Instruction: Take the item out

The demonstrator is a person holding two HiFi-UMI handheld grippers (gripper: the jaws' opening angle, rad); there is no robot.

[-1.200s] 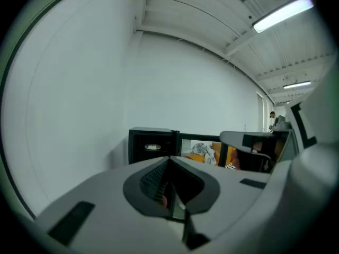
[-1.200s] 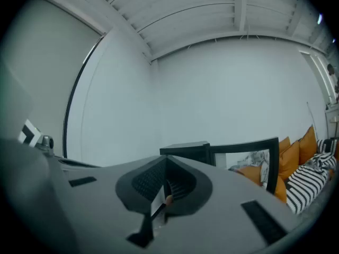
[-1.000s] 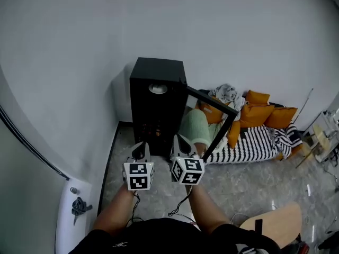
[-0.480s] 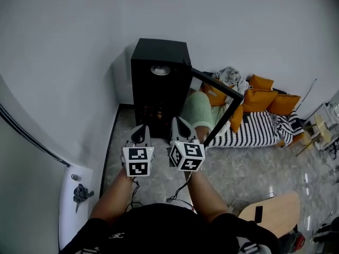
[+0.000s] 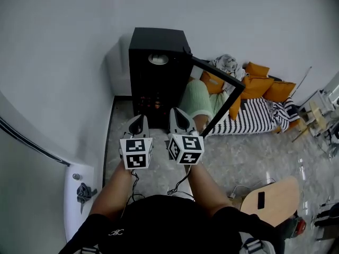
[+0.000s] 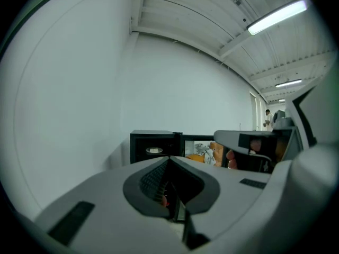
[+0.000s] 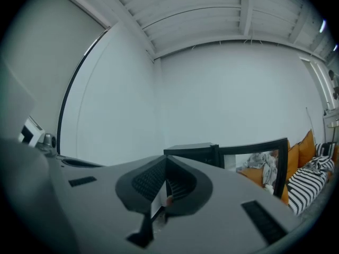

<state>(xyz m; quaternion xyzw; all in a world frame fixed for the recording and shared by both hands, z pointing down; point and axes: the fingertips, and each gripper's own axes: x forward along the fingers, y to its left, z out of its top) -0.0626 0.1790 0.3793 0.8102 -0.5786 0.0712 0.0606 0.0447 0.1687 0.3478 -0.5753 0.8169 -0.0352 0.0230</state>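
A black cabinet [image 5: 156, 73] stands against the white wall, its glass door [image 5: 217, 97] swung open to the right. Small reddish items [image 5: 151, 103] show dimly on a shelf inside; I cannot tell what they are. A white dish [image 5: 158, 59] lies on the cabinet's top. My left gripper [image 5: 139, 120] and right gripper [image 5: 178, 114] are held side by side, short of the cabinet's open front, both shut and empty. The left gripper view shows the cabinet [image 6: 153, 147] beyond the closed jaws. The right gripper view shows the cabinet [image 7: 193, 151] and the door [image 7: 254, 157].
To the right of the cabinet, a striped mattress [image 5: 254, 128] carries orange cushions [image 5: 265, 89] and a pale green bundle [image 5: 197, 110]. A wooden board [image 5: 270, 210] lies at the lower right. A white ledge [image 5: 79, 192] runs along the left. A cable [image 5: 177, 187] trails on the floor.
Both grippers have moved forward together toward the cabinet's open front, which now stands nearer to them. Their jaws have stayed shut.
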